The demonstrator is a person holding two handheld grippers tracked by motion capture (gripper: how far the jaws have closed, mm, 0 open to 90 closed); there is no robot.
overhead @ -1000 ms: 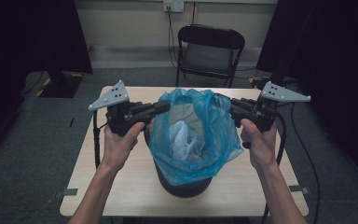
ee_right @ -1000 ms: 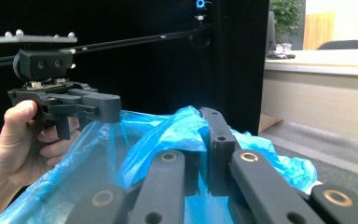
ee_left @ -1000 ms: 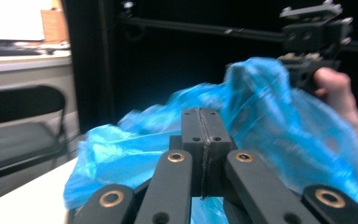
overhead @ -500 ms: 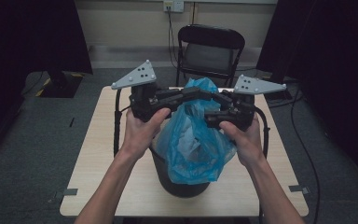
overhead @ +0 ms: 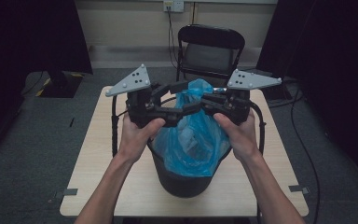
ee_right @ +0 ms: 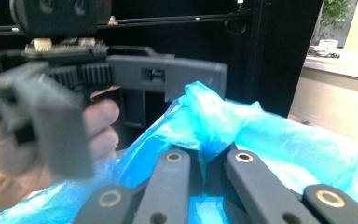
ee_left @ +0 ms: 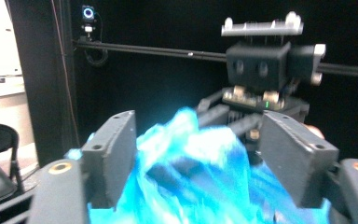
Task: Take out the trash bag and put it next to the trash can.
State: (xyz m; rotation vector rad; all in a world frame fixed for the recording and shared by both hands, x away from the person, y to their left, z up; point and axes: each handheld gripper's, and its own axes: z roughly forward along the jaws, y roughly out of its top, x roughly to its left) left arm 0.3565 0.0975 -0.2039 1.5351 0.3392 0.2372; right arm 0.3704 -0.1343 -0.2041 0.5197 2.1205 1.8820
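Gathering the blue liner's mouth above the bin

Nearest, the right tool (ee_right: 204, 161) is clamped tight on a pinch of blue bag (overhead: 193, 135); just beyond it the left tool (ee_left: 200, 158), jaws just spread apart, straddles the bunched plastic without pressing it. The bag hangs below both, seated in the black bin (overhead: 184, 179) on the table (overhead: 98, 140). I'd close the left tool close beside the right before lifting, lest the film slip

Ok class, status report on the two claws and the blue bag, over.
Right claw shut on blue bag. Left claw just opened, bag top between its jaws. Bag in black bin. Nothing in the way.
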